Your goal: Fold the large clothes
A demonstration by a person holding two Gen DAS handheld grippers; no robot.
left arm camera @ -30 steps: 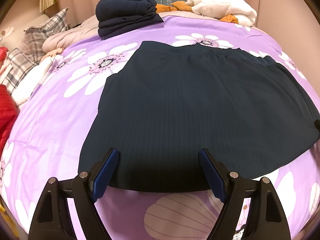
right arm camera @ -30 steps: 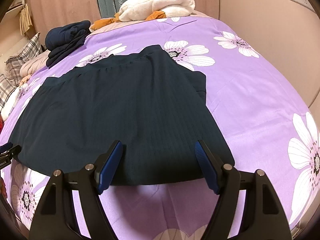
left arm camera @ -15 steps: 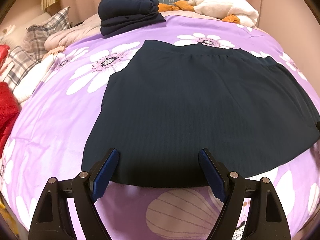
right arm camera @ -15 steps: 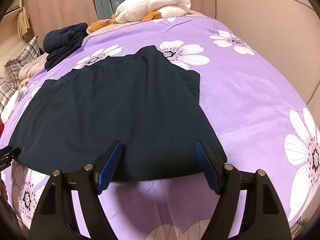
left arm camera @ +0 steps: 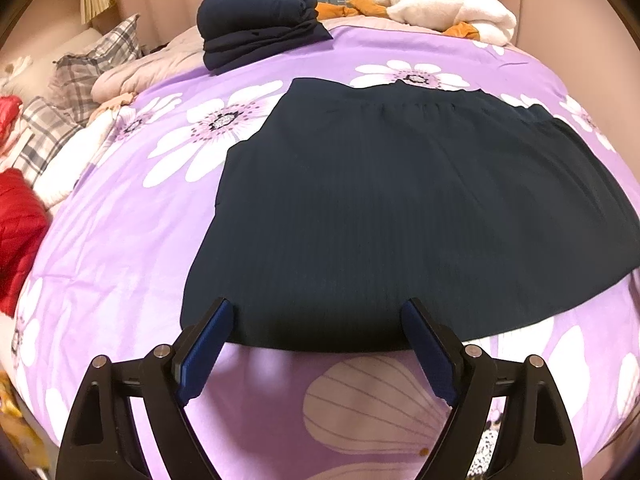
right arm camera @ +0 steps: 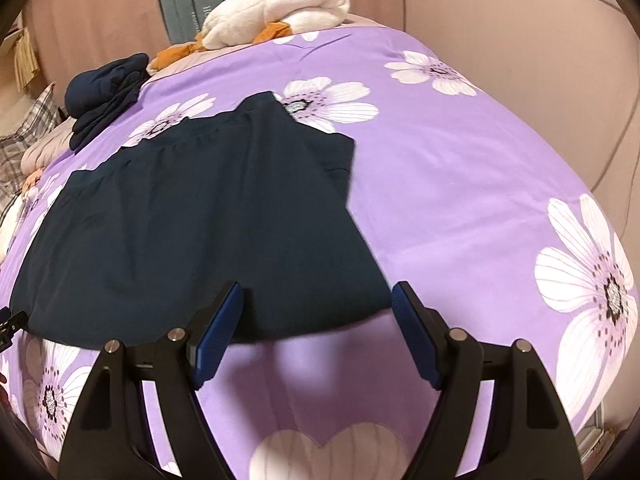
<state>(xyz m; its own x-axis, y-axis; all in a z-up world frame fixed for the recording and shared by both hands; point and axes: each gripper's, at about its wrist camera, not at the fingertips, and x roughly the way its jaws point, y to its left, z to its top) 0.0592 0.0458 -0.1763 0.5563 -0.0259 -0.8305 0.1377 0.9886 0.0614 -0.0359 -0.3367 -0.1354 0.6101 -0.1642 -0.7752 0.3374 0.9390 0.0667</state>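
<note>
Nearest to me, my left gripper sits at 6 o'clock in its own view, its 2 blue-padded fingers spread wide with nothing between them. They hang over the near hem of the dark navy skirt; I cannot tell whether the tips touch the cloth. My right gripper is equally wide apart and holds nothing, and its fingers frame the hem near the skirt's right corner. At 9 o'clock in the right view, a small black piece of the other tool pokes in beside the skirt's left corner.

The skirt lies spread flat on the purple flowered bedspread, the hem toward me and the gathered waistband toward 12 o'clock. In the right view a second dark layer shows along its edge at about 1 o'clock.

Farther off, at 11 o'clock in the left view, a folded stack of navy clothes rests on the far edge of the bed. At 1 o'clock lies a cream fleece bundle with orange cloth just beside it. At 9 o'clock I see a red quilted garment, and beyond it plaid pillows. Pink curtains close off the back.
</note>
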